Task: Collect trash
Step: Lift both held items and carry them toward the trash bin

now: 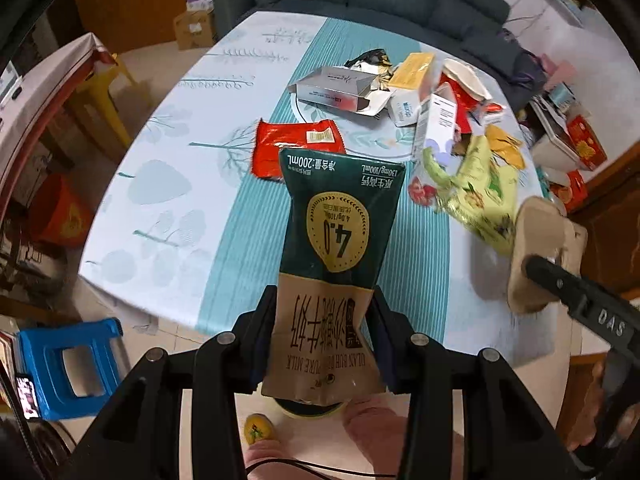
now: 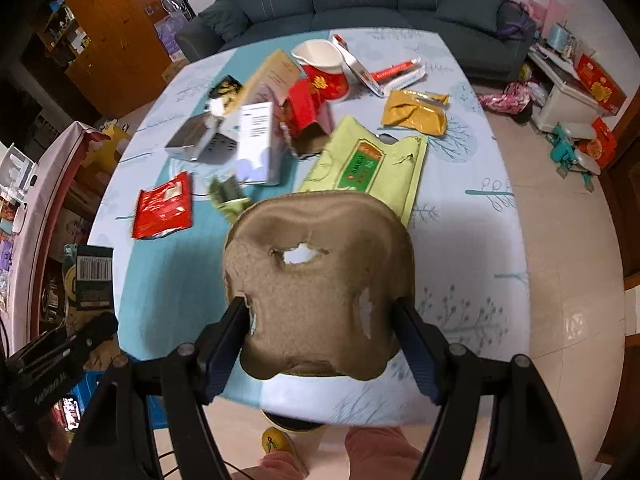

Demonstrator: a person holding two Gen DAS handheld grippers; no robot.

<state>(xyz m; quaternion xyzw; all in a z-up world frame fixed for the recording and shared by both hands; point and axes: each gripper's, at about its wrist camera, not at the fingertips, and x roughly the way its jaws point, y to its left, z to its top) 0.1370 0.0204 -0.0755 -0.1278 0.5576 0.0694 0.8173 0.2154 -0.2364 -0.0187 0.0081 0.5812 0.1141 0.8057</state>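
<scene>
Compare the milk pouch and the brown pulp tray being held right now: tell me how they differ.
The milk pouch is glossy dark green and tan with printed text; the pulp tray is plain matte brown. The milk pouch is narrow, pinched in the left tool; the pulp tray is wider, spreading the right tool further. The pulp tray has torn holes; the milk pouch shows none. Both are gripped above the table.
</scene>
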